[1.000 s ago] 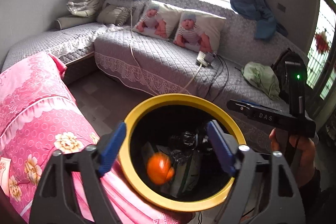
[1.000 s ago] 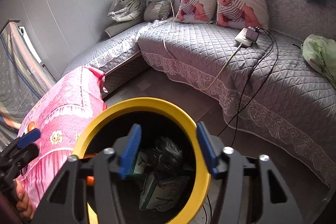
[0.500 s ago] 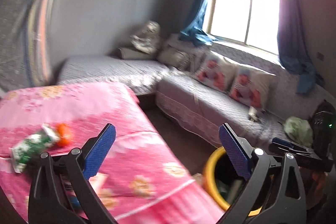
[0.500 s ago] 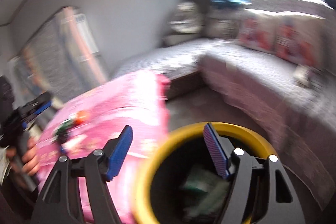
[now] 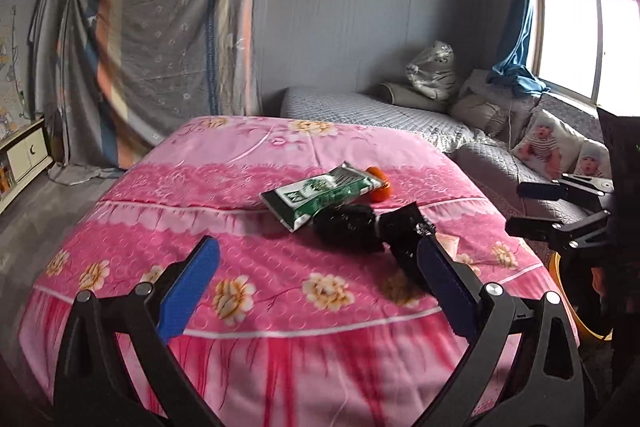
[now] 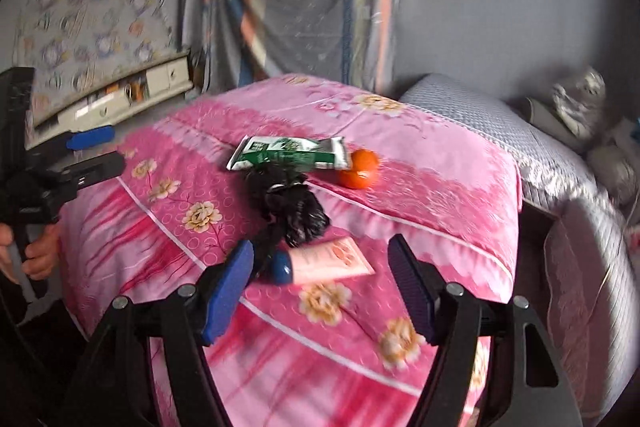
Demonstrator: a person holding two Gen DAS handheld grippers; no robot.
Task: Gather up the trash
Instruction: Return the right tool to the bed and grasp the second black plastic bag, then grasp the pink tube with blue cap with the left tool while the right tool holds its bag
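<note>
Both grippers empty, jaws apart, over pink bedspread (image 6: 420, 163).
Green-white wrapper (image 6: 288, 153), print unreadable; orange (image 6: 360, 169) at its 3 o'clock.

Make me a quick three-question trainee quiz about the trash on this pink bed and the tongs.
1. True or false: the green wrapper lies on the pink bed.
2. Which item lies nearest the right tongs? A) orange B) pink tube C) wrapper
3. Fill in: the left tongs hold ____.

Key: 1 true. 2 B. 3 nothing; they are open and empty.
</note>
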